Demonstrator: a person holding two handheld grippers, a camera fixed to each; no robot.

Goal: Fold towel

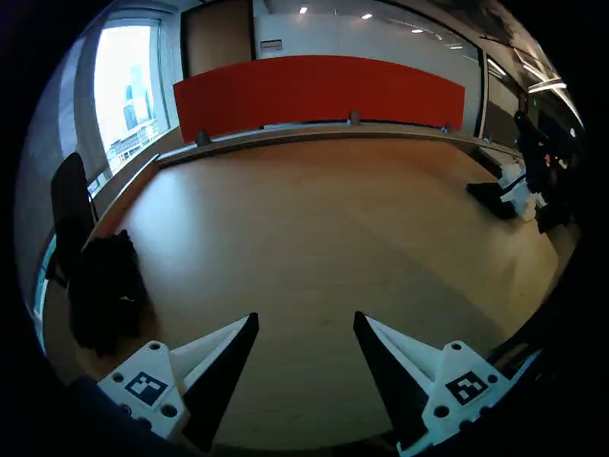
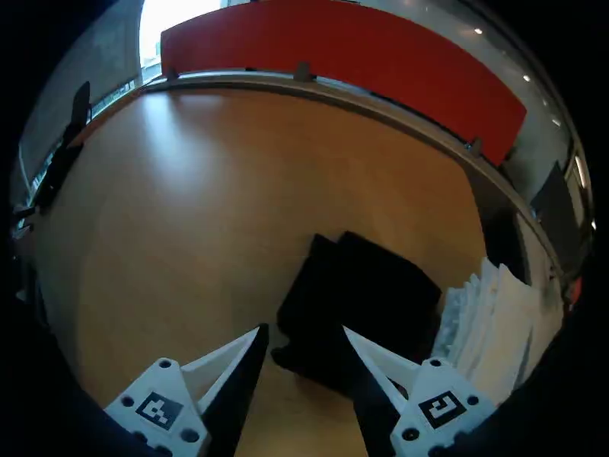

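**L view:** cam rides on left gripper (image 1: 306, 327), seen at 6 o'clock. Faces fwd at a shallow angle across wooden table (image 1: 304, 228) to red divider (image 1: 320, 91) at 12. Window (image 1: 125, 91) at 10. Long look, far edge of table incl.

**R view:** cam rides on right gripper (image 2: 303, 335), pitched down steeper and rolled, so divider runs 11 to 2 o'clock. Close to table, black towel (image 2: 358, 297) just ahead at 5.

**Shared:** table surface, divider, window.

Right gripper (image 2: 303, 329) over wooden table (image 2: 190, 213), fingers spread apart
Folded black towel (image 2: 358, 305) lies flat just past the fingertips, its near corner between them; white stack of cloths (image 2: 495, 327) just beside it, right; red panel (image 2: 342, 46) along far edge
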